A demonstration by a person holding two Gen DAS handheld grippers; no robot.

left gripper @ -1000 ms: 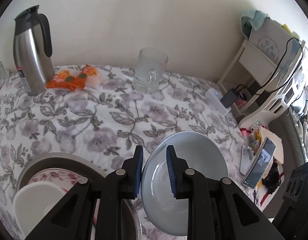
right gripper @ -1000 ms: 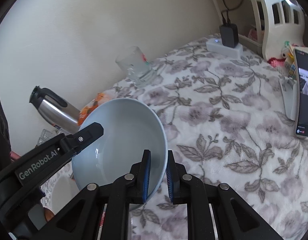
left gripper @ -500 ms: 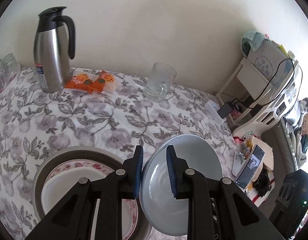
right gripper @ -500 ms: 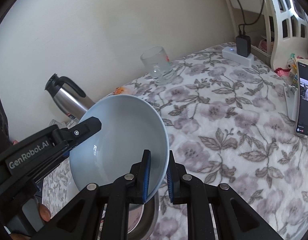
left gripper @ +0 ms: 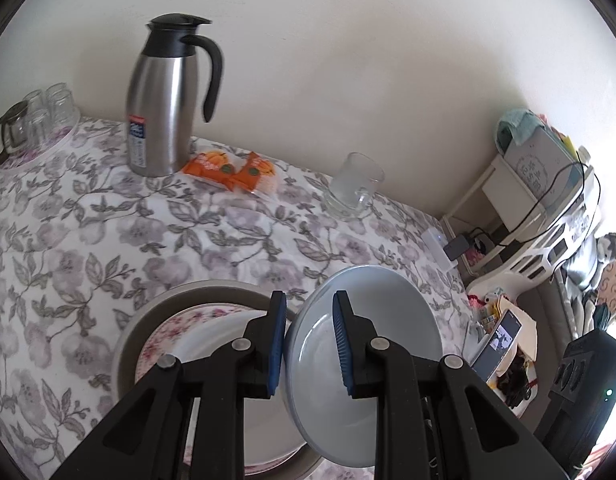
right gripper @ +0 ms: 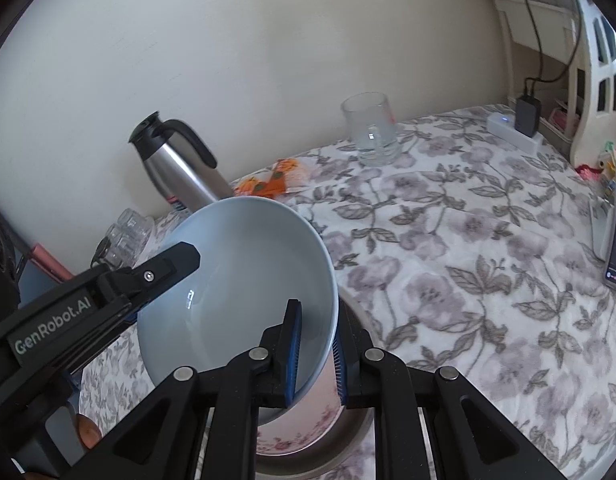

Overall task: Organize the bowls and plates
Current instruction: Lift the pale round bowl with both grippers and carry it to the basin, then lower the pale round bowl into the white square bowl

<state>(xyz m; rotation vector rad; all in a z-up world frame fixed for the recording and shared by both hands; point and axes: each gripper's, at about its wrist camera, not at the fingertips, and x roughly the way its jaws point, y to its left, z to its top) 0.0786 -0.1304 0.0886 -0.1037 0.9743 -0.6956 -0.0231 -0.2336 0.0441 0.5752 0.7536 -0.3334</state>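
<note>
Above the flower-patterned worktop [left gripper: 107,220], a pale blue bowl [right gripper: 243,280] is held tilted in the air by both tools at once. The right hand-held gripper [right gripper: 314,354] is closed on the bowl's near rim, one blue pad inside the wall and the other outside it. The left hand-held gripper [left gripper: 308,344] straddles the opposite rim with one finger outside the bowl and one inside; its pads stand slightly apart around the wall, and whether they actually press on it cannot be told from the left wrist view. Directly below the bowl sits a round grey tray [left gripper: 155,304] holding a pink-flowered plate [left gripper: 163,332] with a plain white plate [left gripper: 211,340] stacked on top of it. Farther back, near the wall, a steel thermos jug [left gripper: 163,96] stands upright, with orange snack packets [left gripper: 235,168] lying just beside its base. A clear glass mug [left gripper: 354,186] stands well to the right of the packets. At the far left a group of small glasses [left gripper: 39,116] sits on a tray. At the right edge, a phone [left gripper: 498,340] is propped upright.
</note>
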